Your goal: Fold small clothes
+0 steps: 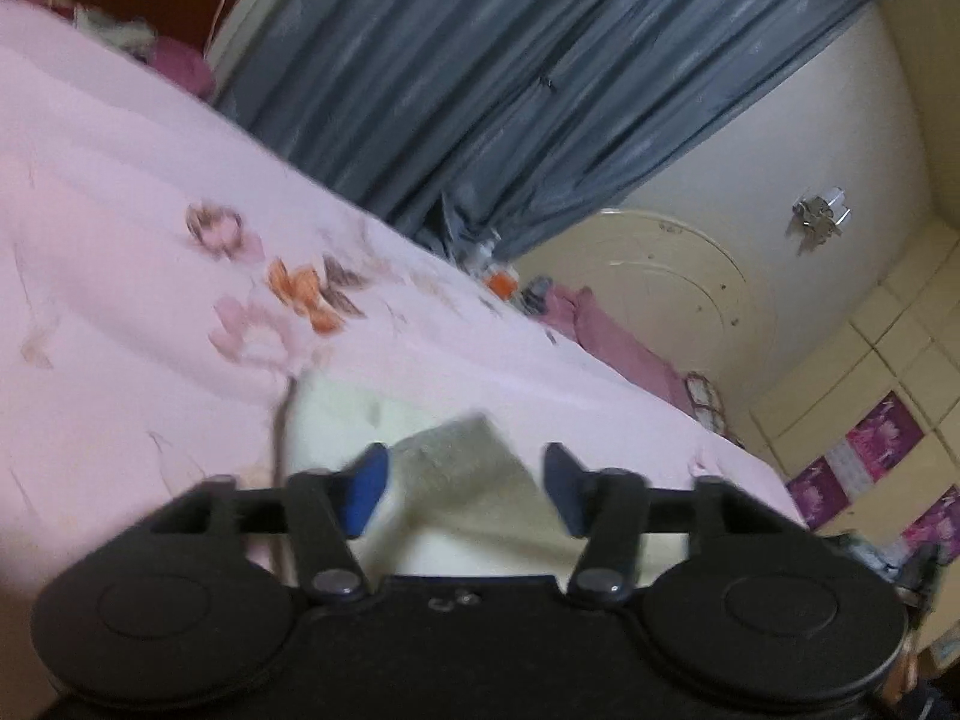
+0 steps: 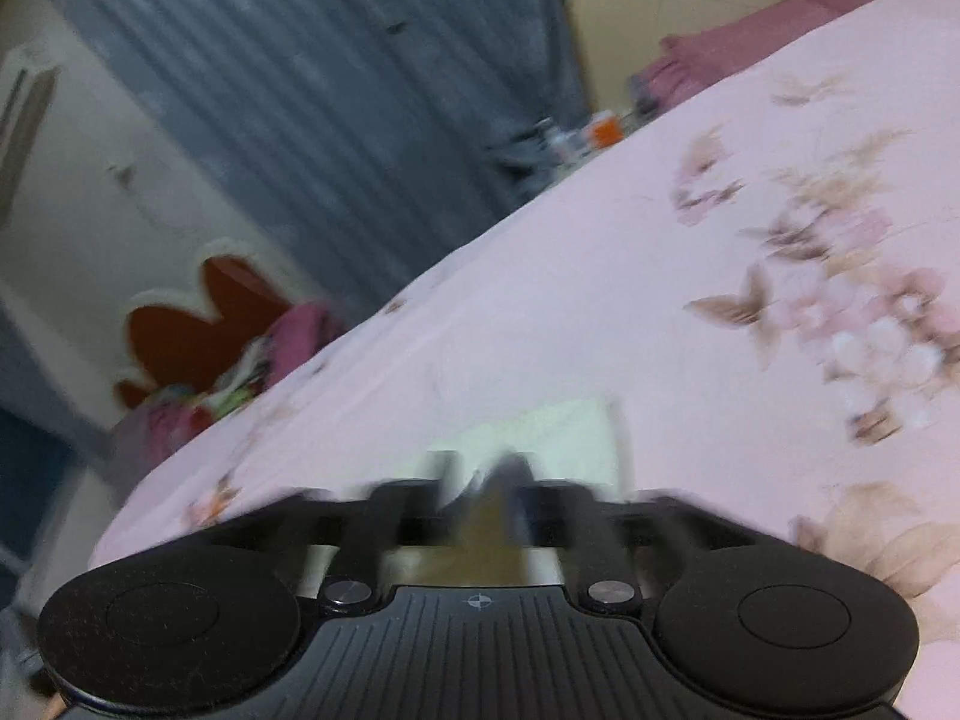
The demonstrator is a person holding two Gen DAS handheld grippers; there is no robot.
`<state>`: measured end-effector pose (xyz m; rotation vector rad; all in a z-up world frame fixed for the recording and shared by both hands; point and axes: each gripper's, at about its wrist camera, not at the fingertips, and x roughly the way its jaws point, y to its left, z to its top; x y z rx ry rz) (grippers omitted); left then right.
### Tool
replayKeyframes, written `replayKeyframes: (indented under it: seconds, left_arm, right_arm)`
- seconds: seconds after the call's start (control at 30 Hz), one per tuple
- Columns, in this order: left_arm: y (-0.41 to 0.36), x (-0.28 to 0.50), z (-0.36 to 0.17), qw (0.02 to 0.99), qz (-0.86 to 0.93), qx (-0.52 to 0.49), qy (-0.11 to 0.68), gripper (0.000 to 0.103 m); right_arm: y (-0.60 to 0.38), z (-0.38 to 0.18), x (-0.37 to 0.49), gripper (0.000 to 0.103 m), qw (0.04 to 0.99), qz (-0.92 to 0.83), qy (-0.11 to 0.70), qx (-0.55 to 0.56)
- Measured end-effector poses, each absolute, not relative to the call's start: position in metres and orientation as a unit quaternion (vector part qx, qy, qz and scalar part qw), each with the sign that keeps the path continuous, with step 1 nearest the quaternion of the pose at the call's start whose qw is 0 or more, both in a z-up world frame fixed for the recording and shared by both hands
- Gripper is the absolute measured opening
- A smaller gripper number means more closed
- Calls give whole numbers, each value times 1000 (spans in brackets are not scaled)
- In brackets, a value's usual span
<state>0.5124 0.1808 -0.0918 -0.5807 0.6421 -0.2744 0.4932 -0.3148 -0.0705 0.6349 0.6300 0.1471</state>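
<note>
A small cream-white garment (image 1: pixel 474 492) lies on the pink floral bedsheet (image 1: pixel 150 276), with a greyish folded part between the fingers of my left gripper (image 1: pixel 465 489). The left gripper is open, its blue pads (image 1: pixel 366 492) on either side of the cloth without pinching it. In the right wrist view the same pale garment (image 2: pixel 558 426) lies just ahead. My right gripper (image 2: pixel 483 498) is blurred by motion; its fingers stand close together on a fold of the cloth.
The bed (image 2: pixel 600 276) fills most of both views. Blue-grey curtains (image 1: pixel 480 72) hang behind it. Pink pillows (image 1: pixel 612 336) and small items (image 1: pixel 501 282) sit along the far edge. A cream wardrobe (image 1: pixel 678 276) stands beyond.
</note>
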Motion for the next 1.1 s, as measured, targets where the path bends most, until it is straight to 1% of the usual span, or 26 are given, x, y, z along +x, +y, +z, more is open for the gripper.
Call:
replayKeyframes:
  seconds: [0.03, 0.07, 0.1, 0.13, 0.17, 0.2, 0.23, 0.27, 0.33, 0.37, 0.43, 0.47, 0.53, 0.57, 0.7, 0.77, 0.83, 0.87, 0.9, 0.93, 0.97, 1.0, 1.03, 1.1]
  left_arm:
    - [182, 514, -93, 899, -134, -274, 314, 57]
    - [183, 514, -93, 899, -134, -271, 317, 57]
    - [183, 516, -95, 898, -135, -266, 323, 55]
    - [181, 519, -97, 898, -135, -255, 332, 51]
    - [180, 522, -98, 898, -135, -243, 341, 45]
    - [177, 526, -100, 898, -133, -230, 351, 43]
    - [174, 529, -102, 897, -131, -219, 361, 40]
    - [171, 531, -104, 897, -126, -206, 371, 37]
    - [166, 535, -109, 897, -118, -184, 384, 33]
    - [164, 537, -111, 897, -115, -175, 388, 26]
    - [162, 539, -113, 899, -111, -162, 392, 18]
    - [163, 539, -114, 898, -112, -166, 391, 2]
    - [167, 538, -113, 899, -118, -176, 383, 3]
    - [168, 537, -111, 903, -120, -176, 373, 3]
    - [167, 534, -108, 918, -124, -167, 338, 3]
    - [166, 536, -114, 916, -115, -158, 351, 3]
    - [169, 537, -122, 912, -107, -164, 361, 10]
    - [172, 535, -120, 911, -103, -172, 361, 17]
    - [175, 533, -115, 912, -94, -173, 360, 21]
    - [175, 528, -107, 919, -79, -161, 350, 38]
    - [173, 521, -97, 932, -62, -141, 329, 67]
    - [167, 514, -88, 945, -46, -121, 301, 71]
    - [159, 513, -83, 950, -56, -110, 287, 71]
    - [140, 520, -78, 945, -96, -115, 291, 68]
  right_arm:
    - [-317, -69, 489, 81, 904, 76, 293, 302]
    - [-319, -71, 489, 81, 901, 77, 301, 303]
    - [-321, -73, 488, 80, 900, 80, 302, 303]
    - [-321, -75, 487, 79, 900, 84, 307, 298]
    - [-319, -78, 489, 68, 899, 89, 320, 287]
    - [-315, -81, 490, 57, 897, 92, 331, 278]
    - [-309, -83, 491, 53, 896, 96, 340, 267]
    - [-305, -85, 492, 46, 897, 98, 349, 254]
    - [-293, -90, 494, 44, 899, 98, 363, 223]
    - [-287, -92, 496, 44, 901, 96, 369, 206]
    - [-270, -97, 501, 43, 905, 83, 386, 159]
    - [-263, -99, 502, 33, 906, 78, 395, 131]
    - [-252, -101, 502, 10, 912, 80, 393, 91]
    - [-249, -100, 500, 1, 914, 81, 390, 78]
    - [-251, -94, 495, 1, 930, 79, 355, 61]
    - [-252, -97, 494, 1, 929, 74, 355, 71]
    - [-250, -111, 502, 1, 921, 56, 381, 57]
    - [-251, -113, 501, 1, 922, 53, 379, 58]
    - [-252, -110, 499, 3, 923, 45, 378, 63]
    - [-251, -105, 497, 10, 924, 31, 376, 62]
    - [-248, -96, 490, 41, 934, 3, 353, 49]
    - [-245, -87, 483, 63, 946, -6, 322, 44]
    - [-240, -80, 478, 63, 951, 16, 304, 50]
    - [-219, -76, 485, 61, 944, 62, 318, 57]
